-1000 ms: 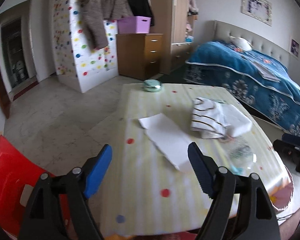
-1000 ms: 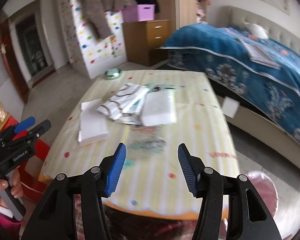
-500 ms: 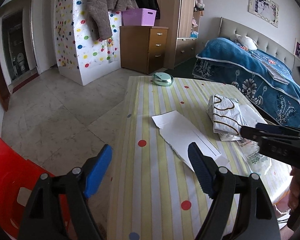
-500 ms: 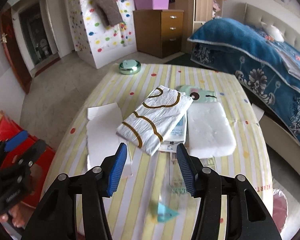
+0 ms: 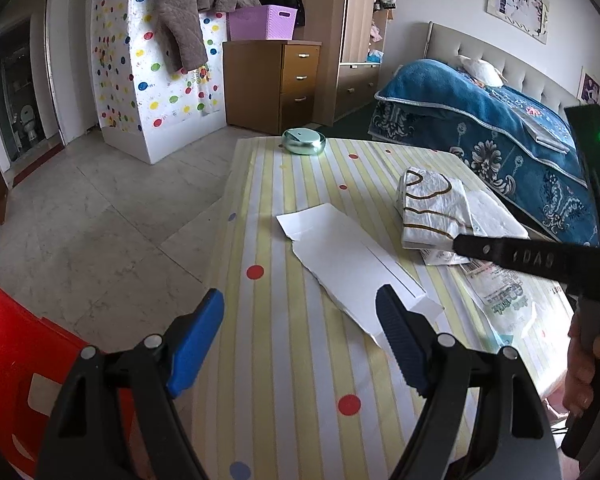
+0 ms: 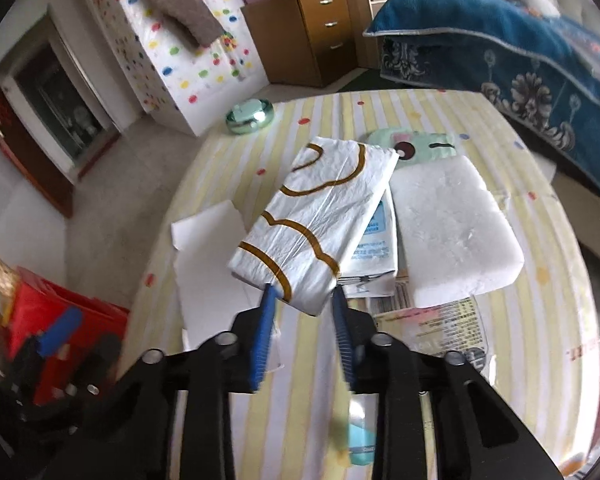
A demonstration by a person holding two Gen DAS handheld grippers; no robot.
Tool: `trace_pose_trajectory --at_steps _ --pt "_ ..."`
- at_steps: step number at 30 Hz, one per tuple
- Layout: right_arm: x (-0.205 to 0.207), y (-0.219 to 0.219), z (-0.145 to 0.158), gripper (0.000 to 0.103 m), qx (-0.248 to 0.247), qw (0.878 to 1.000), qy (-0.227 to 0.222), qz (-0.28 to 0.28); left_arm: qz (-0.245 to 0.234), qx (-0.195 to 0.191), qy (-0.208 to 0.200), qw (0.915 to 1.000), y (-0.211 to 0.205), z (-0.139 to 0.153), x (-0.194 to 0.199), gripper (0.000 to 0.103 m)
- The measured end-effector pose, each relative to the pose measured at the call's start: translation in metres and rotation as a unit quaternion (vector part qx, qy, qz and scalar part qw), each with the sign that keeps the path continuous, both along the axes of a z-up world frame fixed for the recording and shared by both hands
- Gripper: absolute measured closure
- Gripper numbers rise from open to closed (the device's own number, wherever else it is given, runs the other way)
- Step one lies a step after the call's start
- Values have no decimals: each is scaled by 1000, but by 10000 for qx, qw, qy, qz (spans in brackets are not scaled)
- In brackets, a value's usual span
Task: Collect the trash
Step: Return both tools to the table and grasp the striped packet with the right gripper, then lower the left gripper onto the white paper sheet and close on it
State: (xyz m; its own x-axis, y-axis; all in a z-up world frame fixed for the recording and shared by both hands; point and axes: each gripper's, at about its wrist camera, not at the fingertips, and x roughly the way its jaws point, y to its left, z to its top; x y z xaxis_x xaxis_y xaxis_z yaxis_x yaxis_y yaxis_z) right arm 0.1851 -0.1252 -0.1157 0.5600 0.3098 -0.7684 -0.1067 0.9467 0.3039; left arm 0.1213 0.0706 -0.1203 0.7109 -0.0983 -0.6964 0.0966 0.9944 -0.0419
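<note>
Two pairs of fingers are mine to report. The white packet with brown scalloped lines [image 6: 320, 216] lies at centre frame in the right wrist view, on the striped bench [image 6: 540, 320], resting partly on a printed leaflet [image 6: 376, 248] and beside a white foam slab [image 6: 452, 232]. I judge the packet light, soft and crinkly, a plastic-wrapped pad that will dent under pressure and may slip; its near short edge is the best hold, since it overhangs the leaflet and is free on both sides.

My right gripper [image 6: 304, 300] has just been closing its fingers, and they now stand narrow with that near edge between them; the blue fingertips [image 6: 268, 300] meet the wrapper at its corners, so I take this as a grip.

My left gripper [image 5: 300, 320] stands wide apart, holding nothing, at lower centre of the left wrist view, above the torn white card [image 5: 348, 264] without touching it. I judge the card light, flat and bendable.
</note>
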Motion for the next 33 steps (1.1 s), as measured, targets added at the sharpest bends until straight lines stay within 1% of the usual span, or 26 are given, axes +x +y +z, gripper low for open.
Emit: trace_pose_trajectory --at_steps 1,3,5,6,9,13,15,16,18,20,22,27,30,33 --pt "-1 0 0 96 -9 10000 -42 1 3 11 -3 10000 0 1 -2 27" --pt "-7 0 5 101 -54 9998 -167 46 9 33 -20 10000 -1 4 -5 27" --pt "-18 0 15 101 -225 9989 -389 91 8 50 -35 10000 -2 7 -8 27" --pt "-19 0 18 101 -258 9987 -431 92 2 52 -37 10000 -3 8 -9 27" --pt "-40 -7 37 102 -536 9951 -833 57 -25 84 -21 10000 -8 9 -13 27" --pt "-60 -21 47 102 -821 9908 -1071 -80 -117 143 92 9998 -19 5 -16 26" --pt "-64 -27 51 101 -891 9897 -1109 -131 -176 180 183 9995 -29 1 -16 21" --pt "-71 -37 52 101 -1027 9875 -1176 -232 -198 199 221 9994 -34 -2 -16 19" --pt "-77 -43 55 101 -1138 9856 -1213 -288 -210 243 261 9991 -44 -6 -15 11" --pt "-85 -57 56 101 -1317 9823 -1256 -441 -194 280 290 9990 -55 -10 -11 7" --pt "-90 -68 56 101 -1322 9820 -1237 -534 -182 320 336 9988 -63 -15 -6 7" --pt "-95 -102 51 101 -1209 9836 -1121 -736 -79 522 569 9970 -89 -33 20 7" --pt "-98 -116 46 101 -1162 9842 -1069 -801 31 603 702 9957 -97 -43 34 7" --pt "-102 -124 42 101 -1129 9846 -1038 -841 108 704 814 9941 -99 -51 40 7"
